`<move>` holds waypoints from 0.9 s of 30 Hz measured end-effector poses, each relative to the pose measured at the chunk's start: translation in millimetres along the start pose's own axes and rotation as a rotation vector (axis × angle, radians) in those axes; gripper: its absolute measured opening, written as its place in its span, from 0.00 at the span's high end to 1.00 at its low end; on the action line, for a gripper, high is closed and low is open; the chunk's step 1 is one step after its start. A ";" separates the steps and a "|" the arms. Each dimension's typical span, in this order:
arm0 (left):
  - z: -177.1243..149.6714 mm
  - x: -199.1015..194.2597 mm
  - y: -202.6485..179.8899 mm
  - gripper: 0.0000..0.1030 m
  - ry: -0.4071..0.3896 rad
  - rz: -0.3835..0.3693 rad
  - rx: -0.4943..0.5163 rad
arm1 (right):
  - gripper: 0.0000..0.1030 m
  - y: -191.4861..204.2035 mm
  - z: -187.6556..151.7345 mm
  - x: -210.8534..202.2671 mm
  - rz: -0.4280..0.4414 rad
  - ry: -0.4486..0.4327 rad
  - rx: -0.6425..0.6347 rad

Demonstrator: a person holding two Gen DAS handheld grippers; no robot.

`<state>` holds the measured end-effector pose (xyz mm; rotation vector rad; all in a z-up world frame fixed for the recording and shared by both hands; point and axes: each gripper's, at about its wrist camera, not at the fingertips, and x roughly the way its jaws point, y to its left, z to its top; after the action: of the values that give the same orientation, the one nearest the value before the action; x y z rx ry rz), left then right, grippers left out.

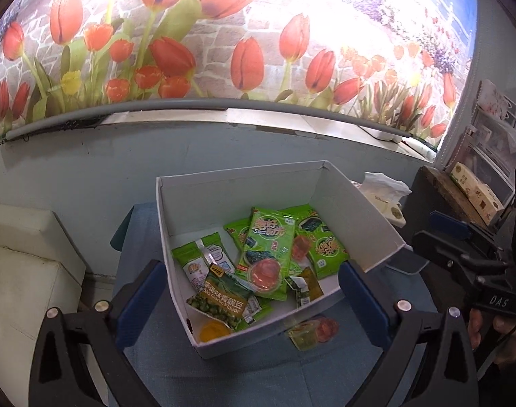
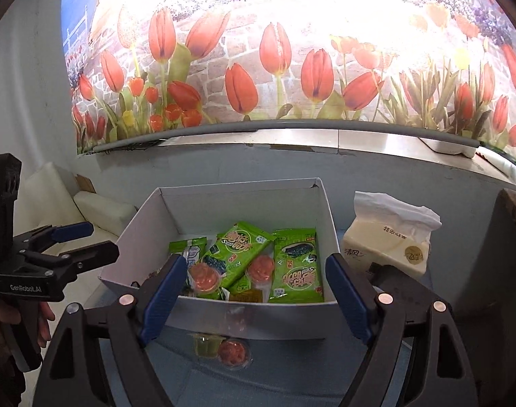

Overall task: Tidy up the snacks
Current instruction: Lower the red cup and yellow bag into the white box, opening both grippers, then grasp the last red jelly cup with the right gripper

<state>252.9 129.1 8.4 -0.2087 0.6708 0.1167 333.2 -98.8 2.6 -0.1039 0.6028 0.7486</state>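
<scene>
An open white box [image 1: 241, 196] [image 2: 241, 203] stands on a blue cloth [image 1: 224, 373]. It holds several green seaweed packets [image 1: 268, 247] [image 2: 297, 268], a garlic pea packet [image 1: 220, 302], red jelly cups [image 1: 266, 276] and an orange one [image 1: 213, 330]. Two jelly cups lie on the cloth just outside its near wall, one yellow-green [image 1: 302, 337] [image 2: 203, 344] and one red [image 1: 327, 329] [image 2: 232, 352]. My left gripper [image 1: 252, 302] [image 2: 101, 239] hangs wide open and empty over the box's near left corner. My right gripper [image 2: 256, 300] [image 1: 427, 230] is open and empty at the near wall, above the two loose cups.
A tissue pack [image 2: 386, 254] [image 1: 383, 196] sits right of the box. White cushions [image 1: 20, 271] lie to the left. A dark wooden stand with small cartons [image 1: 475, 193] is at the right. Behind runs a ledge [image 2: 325, 139] under a tulip mural.
</scene>
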 end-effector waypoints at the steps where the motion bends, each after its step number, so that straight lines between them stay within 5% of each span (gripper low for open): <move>1: -2.0 -3.3 -3.3 0.00 0.001 0.001 0.013 | 0.15 2.1 -5.8 -5.4 -0.001 -0.002 -0.002; 11: -58.6 -45.3 -21.7 0.00 0.001 -0.021 0.024 | 0.15 17.7 -61.2 -21.2 -0.061 0.043 -0.039; 19: -114.4 -69.0 -21.2 0.00 0.024 -0.031 -0.012 | 0.15 22.5 -118.3 31.9 -0.105 0.171 -0.044; 27: -138.7 -75.5 -7.3 0.00 0.053 -0.020 -0.027 | 0.15 29.5 -123.3 77.4 -0.114 0.195 -0.036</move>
<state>111.7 87.1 -49.0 -0.2452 0.7198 0.1018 299.1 -66.5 -138.3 -0.2453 0.7627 0.6427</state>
